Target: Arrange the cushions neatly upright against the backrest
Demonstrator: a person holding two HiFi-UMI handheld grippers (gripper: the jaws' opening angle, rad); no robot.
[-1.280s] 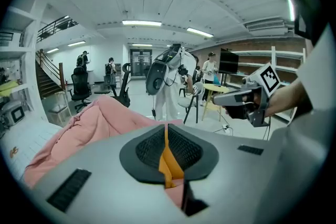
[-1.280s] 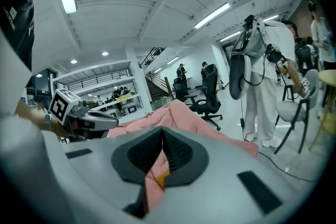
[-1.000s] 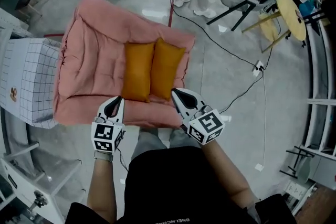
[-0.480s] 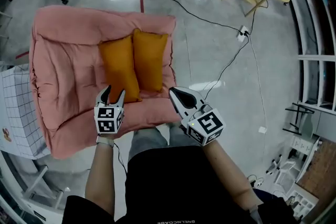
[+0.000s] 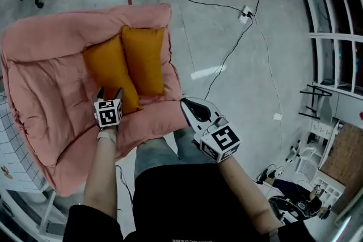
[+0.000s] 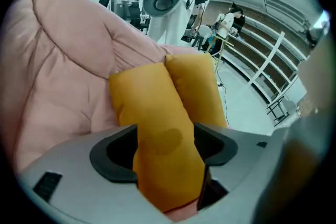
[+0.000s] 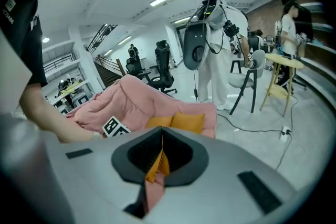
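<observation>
From above, the head view lays out the whole pink padded sofa point(image 5: 51, 82) on a grey floor, with two orange cushions side by side on its seat, their long edges touching. The left cushion point(image 5: 110, 73) and the right cushion point(image 5: 143, 59) sit toward the person's right half of the sofa, and their far ends reach the thick roll at its far edge. This view cannot show how steeply they lean. The left gripper view can: both cushions slope up and away from the camera, against the pink padding that rises behind them.

That view also settles the left gripper point(image 5: 109, 90). Its jaws are opening and stand wide, with the near end of the left cushion lying between them, released rather than pinched. From above, only its marker cube and the two jaw tips over the cushion's near corner are visible.

The right gripper point(image 5: 186, 103) hangs off the sofa's front right corner, over the person's legs. Its own view shows the jaws clenched together on nothing, with only a sliver of orange and pink visible through the slit.

The right gripper view alone takes in the room at eye level: a white-draped stand point(image 7: 210, 55) with a dark oval hood, a round wooden table point(image 7: 286, 63) and black office chairs behind the sofa. A black cable point(image 5: 227, 59) snaking across the floor is clearest from above
</observation>
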